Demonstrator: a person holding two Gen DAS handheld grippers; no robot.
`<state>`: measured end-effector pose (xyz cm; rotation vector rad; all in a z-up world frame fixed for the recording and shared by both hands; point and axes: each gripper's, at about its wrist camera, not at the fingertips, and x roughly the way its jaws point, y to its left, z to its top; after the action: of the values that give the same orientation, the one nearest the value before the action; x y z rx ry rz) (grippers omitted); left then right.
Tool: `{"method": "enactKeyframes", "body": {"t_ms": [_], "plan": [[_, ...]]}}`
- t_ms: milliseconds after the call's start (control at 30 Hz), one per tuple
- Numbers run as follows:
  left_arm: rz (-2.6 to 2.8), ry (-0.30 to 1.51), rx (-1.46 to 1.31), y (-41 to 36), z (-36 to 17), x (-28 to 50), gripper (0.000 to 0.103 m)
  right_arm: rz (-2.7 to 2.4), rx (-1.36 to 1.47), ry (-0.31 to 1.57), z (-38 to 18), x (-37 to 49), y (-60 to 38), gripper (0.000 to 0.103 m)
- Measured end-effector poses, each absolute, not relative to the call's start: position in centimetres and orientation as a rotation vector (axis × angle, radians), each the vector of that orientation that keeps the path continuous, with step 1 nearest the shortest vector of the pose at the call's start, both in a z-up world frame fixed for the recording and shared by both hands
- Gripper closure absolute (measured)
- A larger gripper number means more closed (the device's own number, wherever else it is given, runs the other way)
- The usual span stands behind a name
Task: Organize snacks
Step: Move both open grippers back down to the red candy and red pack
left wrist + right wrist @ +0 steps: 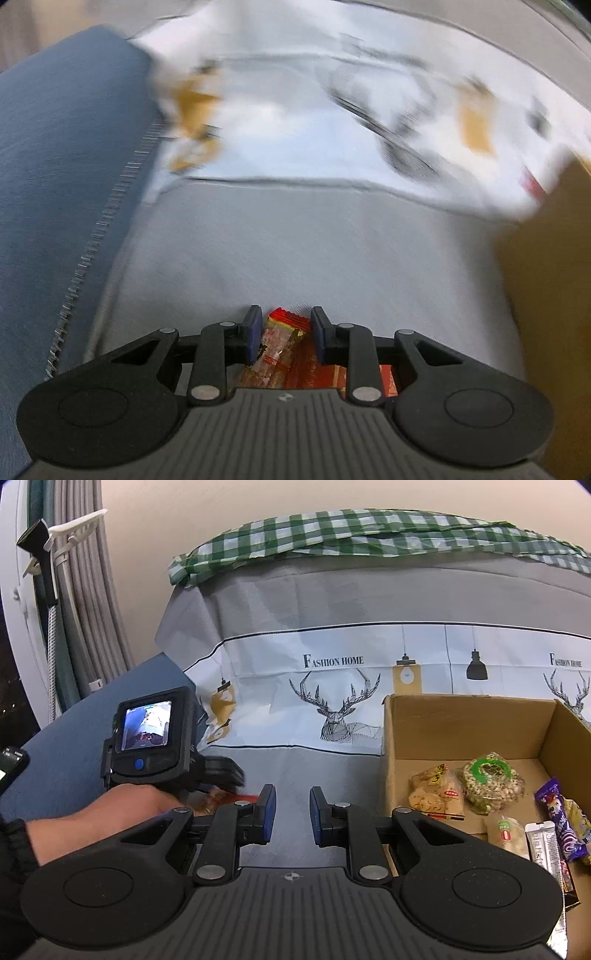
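Observation:
My left gripper (284,334) has its jaws around a small red and clear snack packet (281,338) that lies on the grey bedsheet (295,251); a gap shows on the right side, so it looks open around it. More red wrappers (369,380) lie under the gripper. In the right wrist view the left gripper (218,775) is low at the left, blurred. My right gripper (292,814) is open and empty above the sheet. The cardboard box (465,716) at the right holds several snacks, such as a round green-labelled rice cake (491,779) and a cookie bag (436,790).
A blue cushion (62,155) lies to the left. A pillow with a deer print (332,686) stands behind, with a green checked cloth (332,535) on top. The box edge (546,277) is at the right of the left view. Curtains (74,590) hang far left.

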<state>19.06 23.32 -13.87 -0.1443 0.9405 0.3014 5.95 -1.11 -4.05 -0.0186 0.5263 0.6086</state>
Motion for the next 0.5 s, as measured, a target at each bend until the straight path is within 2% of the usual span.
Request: {"method": "enactKeyframes", "body": {"t_ms": [233, 333, 500], "plan": [[-0.018, 1.099, -0.185, 20.4, -13.5, 13.3, 0.072, 0.633, -0.040, 0.529, -4.3, 4.9, -0.5, 0.081], [0.020, 1.095, -0.196, 20.9, -12.7, 10.4, 0.072, 0.653, -0.052, 0.544, -4.6, 4.3, -0.2, 0.077], [0.152, 1.056, -0.316, 24.1, -11.6, 8.2, 0.072, 0.694, -0.064, 0.596, -5.4, 3.3, 0.5, 0.076]]}}
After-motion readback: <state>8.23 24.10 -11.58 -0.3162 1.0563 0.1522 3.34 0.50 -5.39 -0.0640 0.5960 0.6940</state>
